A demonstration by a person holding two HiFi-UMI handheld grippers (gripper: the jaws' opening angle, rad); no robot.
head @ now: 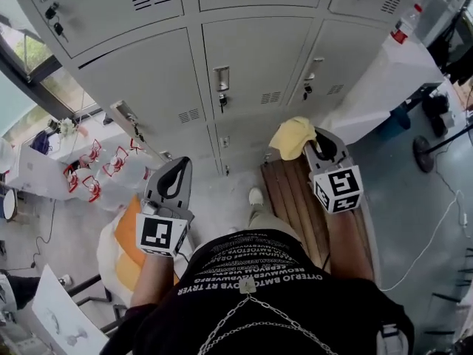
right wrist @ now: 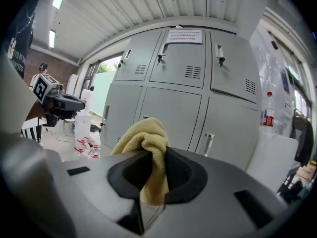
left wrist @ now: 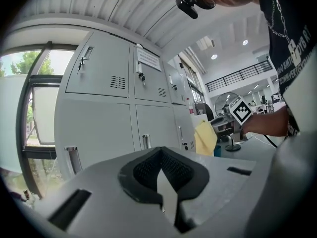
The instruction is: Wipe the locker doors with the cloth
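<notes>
Grey locker doors fill the wall ahead, each with a handle, a keyed lock and vent slots. My right gripper is shut on a yellow cloth, held over the bench a short way in front of the lower lockers. In the right gripper view the cloth bunches up out of the jaws of the gripper, apart from the doors. My left gripper hangs lower left, shut with nothing in it. In its own view the left gripper points at the lockers, and the cloth shows to the right.
A wooden slatted bench stands under my right arm. One lower locker door stands open at the left. Packs of bottles lie on the floor at the left. A white-covered table with a bottle stands beside the lockers at the right.
</notes>
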